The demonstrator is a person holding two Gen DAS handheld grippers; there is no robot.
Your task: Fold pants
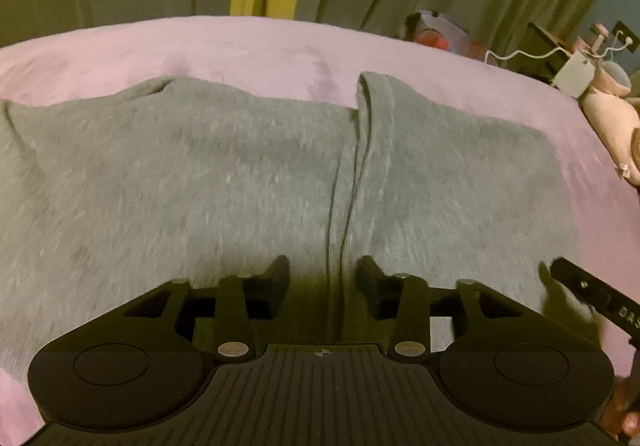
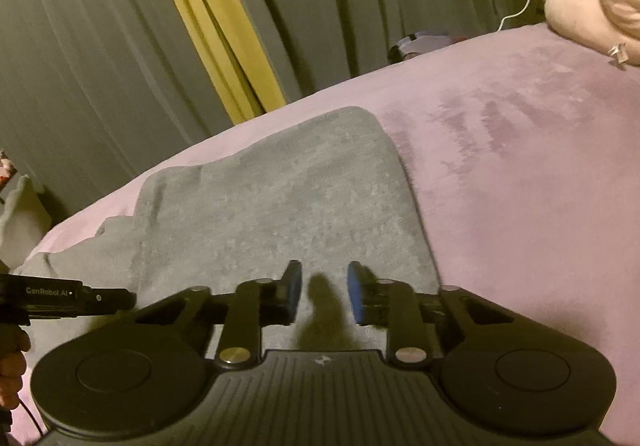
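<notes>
Left gripper (image 1: 322, 274) and right gripper (image 2: 324, 292), both spread above grey pants (image 1: 224, 174) on the bed (image 1: 248, 46), pinching nothing; best pinch both layers at an edge.

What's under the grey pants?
The grey knit pants lie flat on a pink plush bedcover, which shows on the far side and to the right. Whatever lies beneath the fabric itself is covered; no bulge suggests anything there.
</notes>
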